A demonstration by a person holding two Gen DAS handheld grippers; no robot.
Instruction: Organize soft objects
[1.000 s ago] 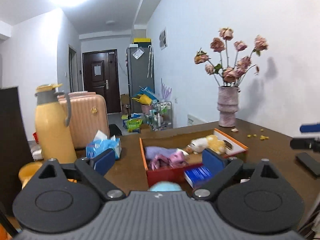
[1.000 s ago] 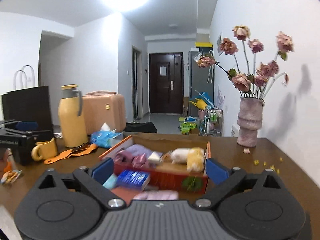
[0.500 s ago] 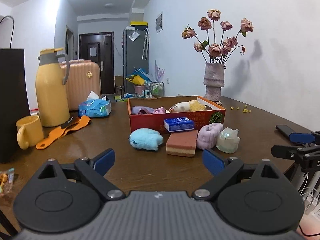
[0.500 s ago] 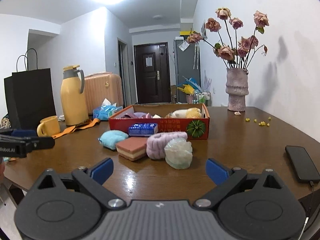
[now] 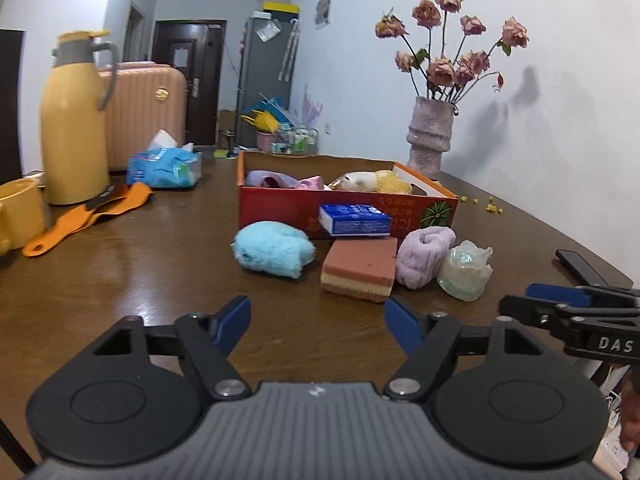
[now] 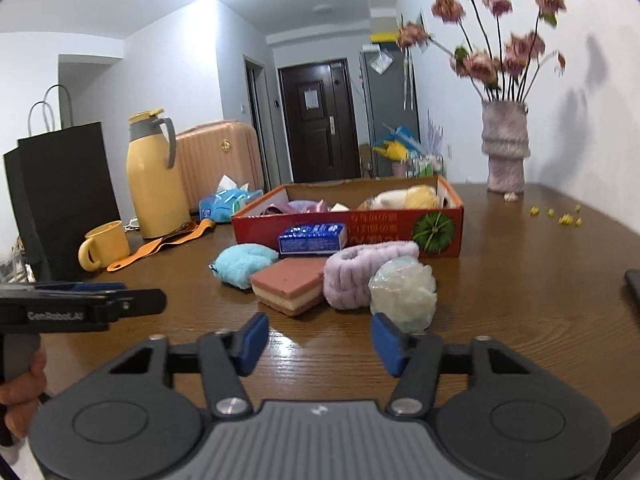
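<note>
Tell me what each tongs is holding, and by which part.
Nothing is held. The left tongs and right tongs have just been closing, with only bare table between their pads.

The right gripper (image 6: 320, 338), its blue-padded jaws having just been closing with nothing between them, is hovering over the brown wooden table (image 6: 520, 280). A translucent mesh bath puff (image 6: 404, 290) is lying just ahead, touching a lilac fluffy headband (image 6: 360, 276) beside a pink layered sponge (image 6: 290, 282).
</note>
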